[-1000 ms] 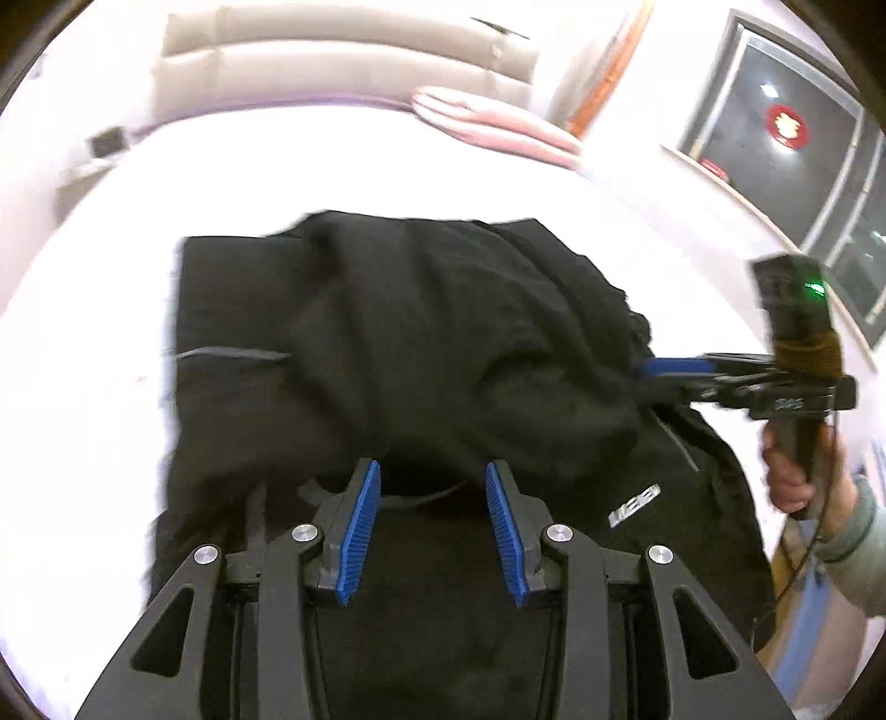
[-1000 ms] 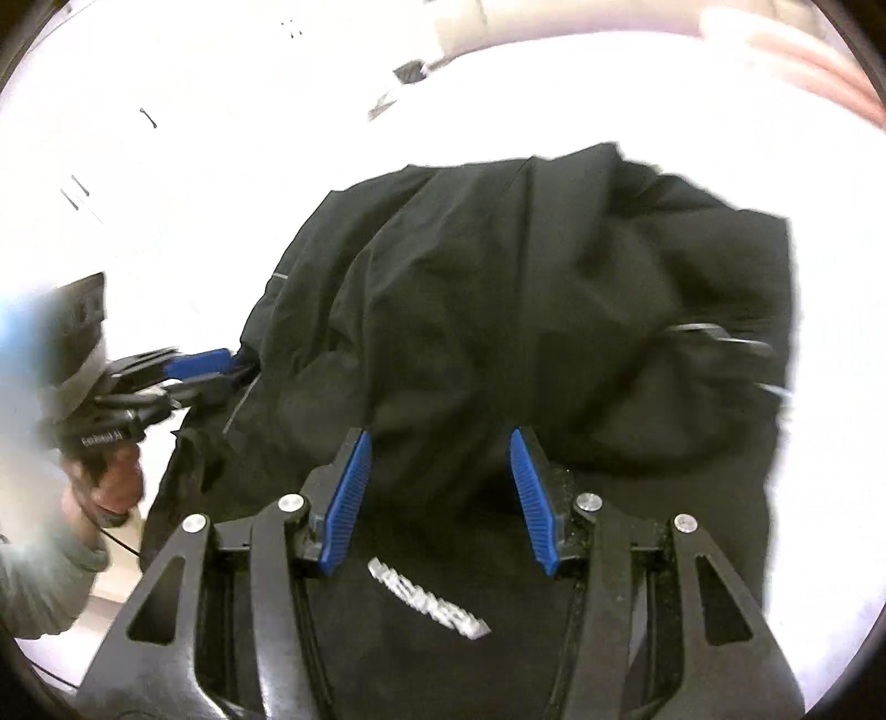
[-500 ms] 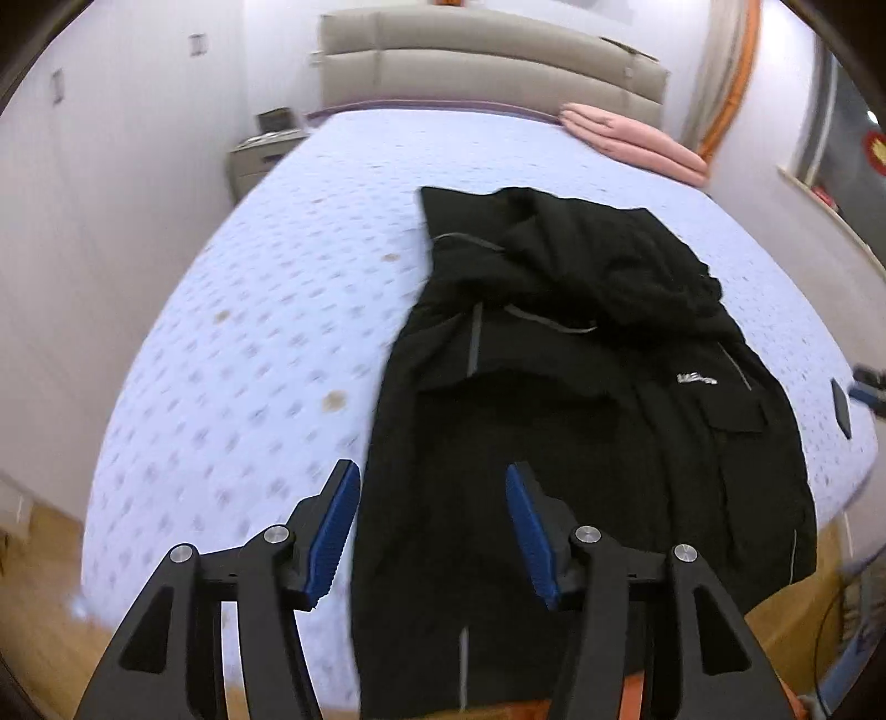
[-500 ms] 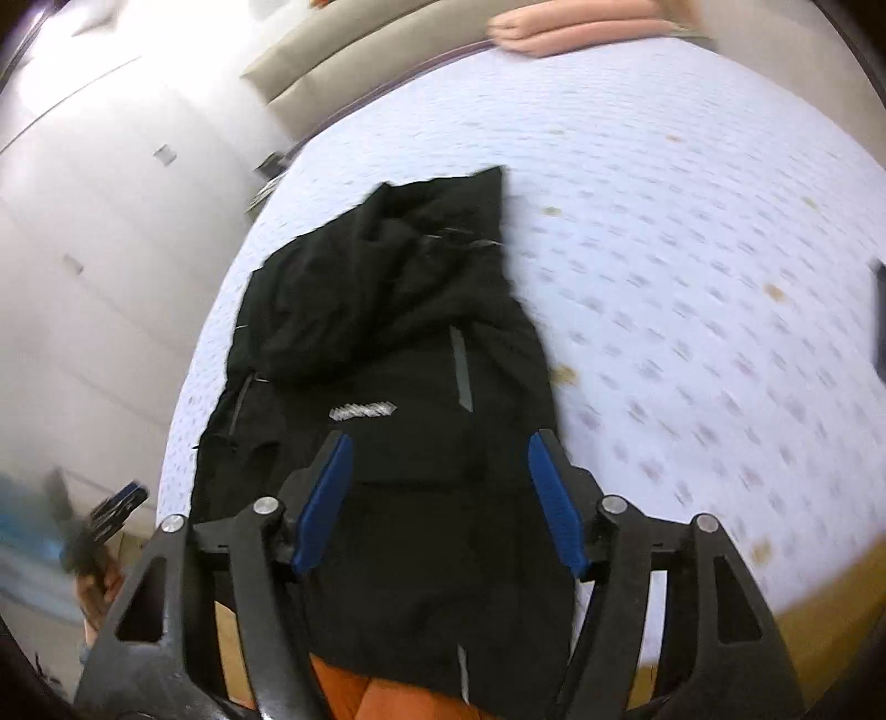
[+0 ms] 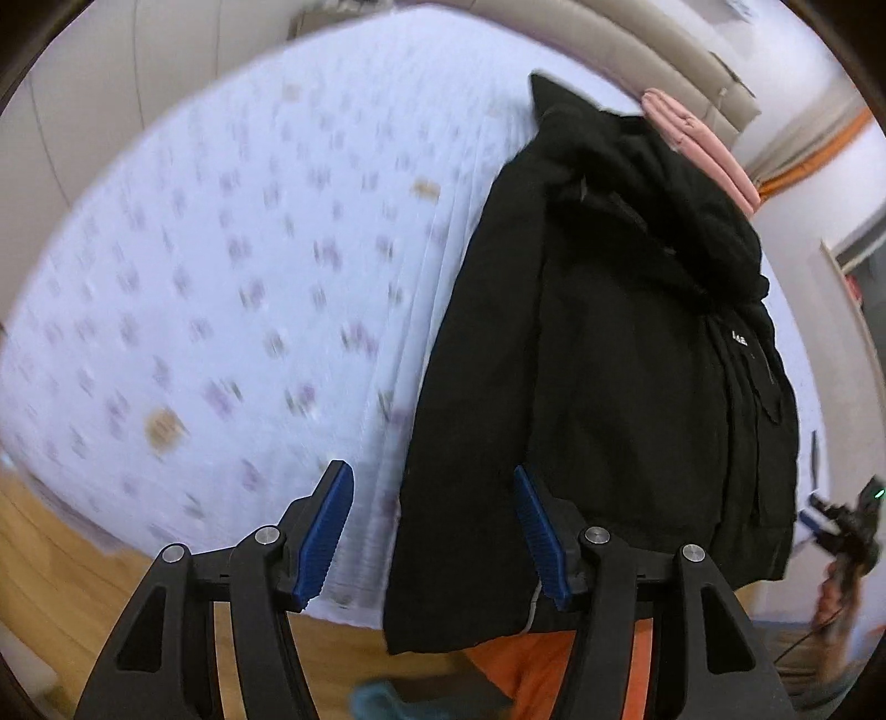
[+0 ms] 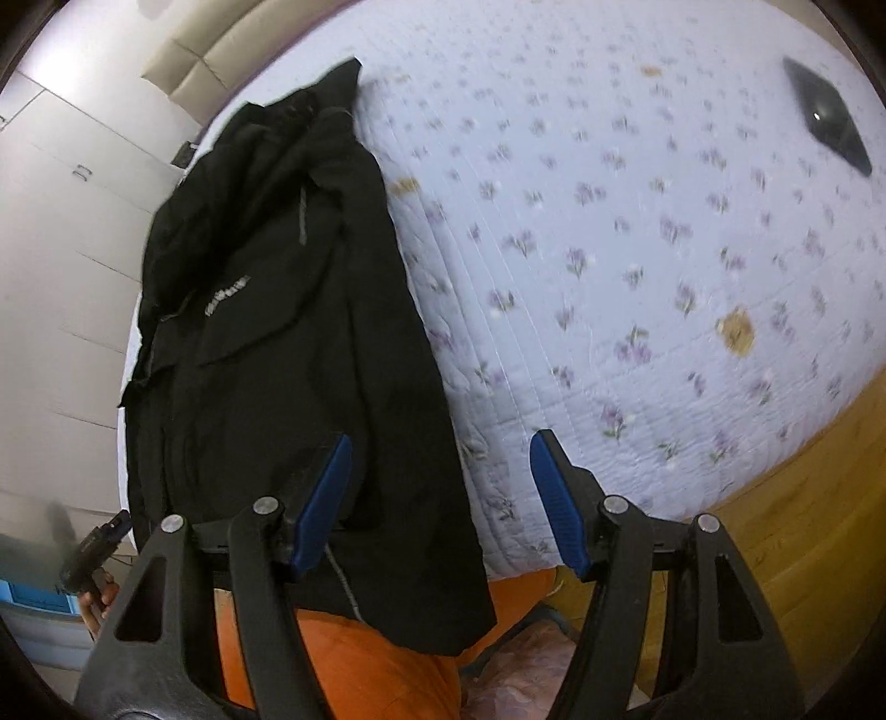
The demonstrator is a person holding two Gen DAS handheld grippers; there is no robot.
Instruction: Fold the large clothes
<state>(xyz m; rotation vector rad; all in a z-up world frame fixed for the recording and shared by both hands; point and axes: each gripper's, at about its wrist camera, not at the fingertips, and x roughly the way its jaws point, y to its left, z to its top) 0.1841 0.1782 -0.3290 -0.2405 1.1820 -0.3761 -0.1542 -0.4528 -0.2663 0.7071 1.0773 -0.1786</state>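
The black jacket point(image 5: 609, 354) lies lengthwise on the bed point(image 5: 221, 277), folded into a long narrow strip, its hood end toward the headboard point(image 5: 637, 50) and its hem hanging over the foot edge of the mattress. A small white logo shows on its chest (blurred, not readable). In the right wrist view the same jacket point(image 6: 277, 332) sits along the left part of the flowered bedspread point(image 6: 637, 249), with a grey stripe near the shoulder.

The left gripper point(image 5: 432, 531) hangs over the foot of the bed with its blue pads spread wide and nothing between them; the jacket's hem is just behind. The right gripper point(image 6: 443, 504) is likewise spread wide and empty, its left pad in front of the jacket's lower edge.

Pink folded bedding point(image 5: 703, 138) rests by the headboard beyond the hood. A dark flat device point(image 6: 830, 122) lies on the bedspread well apart from the jacket. Orange fabric point(image 6: 360, 653) shows below the hem, and wooden floor point(image 6: 803, 526) beside the bed.
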